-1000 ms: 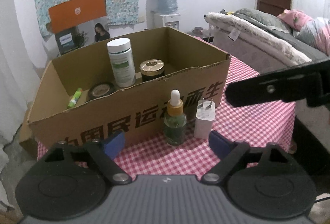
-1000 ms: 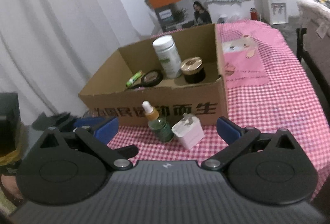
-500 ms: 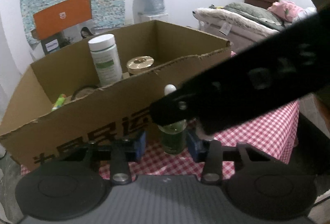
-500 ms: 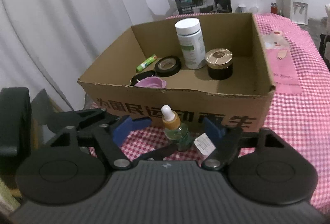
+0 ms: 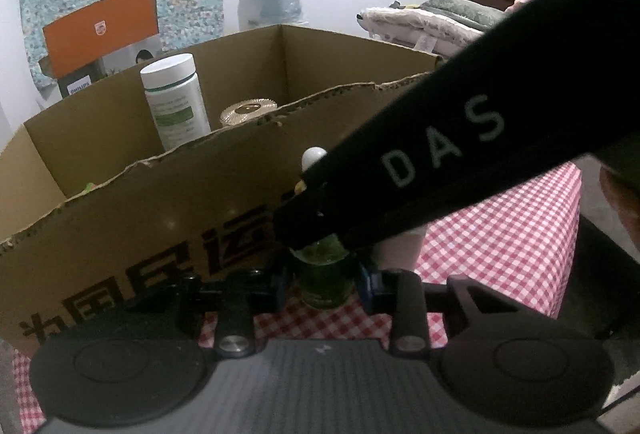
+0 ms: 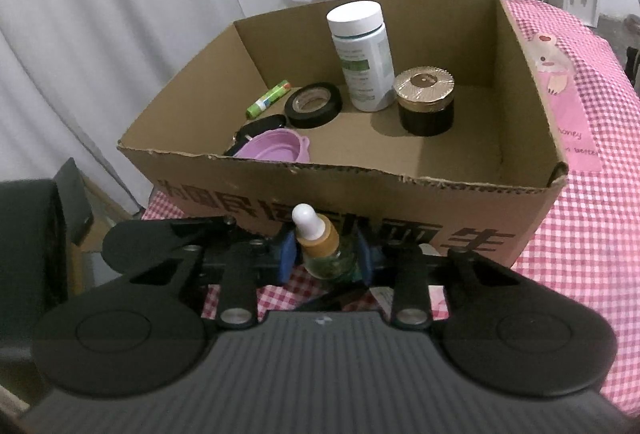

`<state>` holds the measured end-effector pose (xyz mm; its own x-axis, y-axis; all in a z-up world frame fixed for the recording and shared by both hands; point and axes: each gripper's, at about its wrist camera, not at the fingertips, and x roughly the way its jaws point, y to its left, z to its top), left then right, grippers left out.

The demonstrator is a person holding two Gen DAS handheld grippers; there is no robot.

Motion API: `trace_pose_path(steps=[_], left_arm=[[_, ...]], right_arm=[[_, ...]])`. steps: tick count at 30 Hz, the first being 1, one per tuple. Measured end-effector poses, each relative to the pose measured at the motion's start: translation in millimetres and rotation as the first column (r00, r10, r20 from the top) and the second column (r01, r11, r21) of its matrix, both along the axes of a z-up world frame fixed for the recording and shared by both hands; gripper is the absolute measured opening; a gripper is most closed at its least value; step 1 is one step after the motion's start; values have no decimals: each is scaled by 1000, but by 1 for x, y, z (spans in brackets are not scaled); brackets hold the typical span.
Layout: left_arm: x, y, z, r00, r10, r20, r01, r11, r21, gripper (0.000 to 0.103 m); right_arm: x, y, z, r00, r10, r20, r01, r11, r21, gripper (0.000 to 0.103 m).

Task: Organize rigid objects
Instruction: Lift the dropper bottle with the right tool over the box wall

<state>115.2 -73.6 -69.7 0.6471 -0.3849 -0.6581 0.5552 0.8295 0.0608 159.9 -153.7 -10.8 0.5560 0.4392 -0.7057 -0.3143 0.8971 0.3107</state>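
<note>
A green glass dropper bottle (image 6: 326, 254) with an amber collar and white bulb stands on the checked cloth, in front of the cardboard box (image 6: 400, 202). My right gripper (image 6: 326, 260) has its blue pads on either side of the bottle's shoulder, jaws closing onto it. My left gripper (image 5: 322, 284) flanks the lower body of the dropper bottle (image 5: 322, 274), jaws also closing, pads at the glass. The right gripper's finger (image 5: 400, 174) crosses the left wrist view and hides the bottle's collar. A white charger (image 5: 400, 254) stands just right of the bottle, mostly hidden.
Inside the box are a white-capped bottle (image 6: 362, 54), a gold-lidded dark jar (image 6: 426, 102), a black tape roll (image 6: 314, 104), a green tube (image 6: 268, 100) and a purple lid (image 6: 276, 146). Pink checked cloth (image 6: 580, 234) covers the table to the right. A curtain hangs left.
Both grippers moved down and in toward the dropper bottle, and their jaws narrowed from wide to close around it. The right gripper's arm now crosses the left wrist view.
</note>
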Motion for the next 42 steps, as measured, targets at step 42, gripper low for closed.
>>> trace_pose_path(steps=[42], left_arm=[[100,34,102,974,151,-168,-166,983,-77,33]], right_arm=[[115,13,117,981,190,31,-191,980,58,21]])
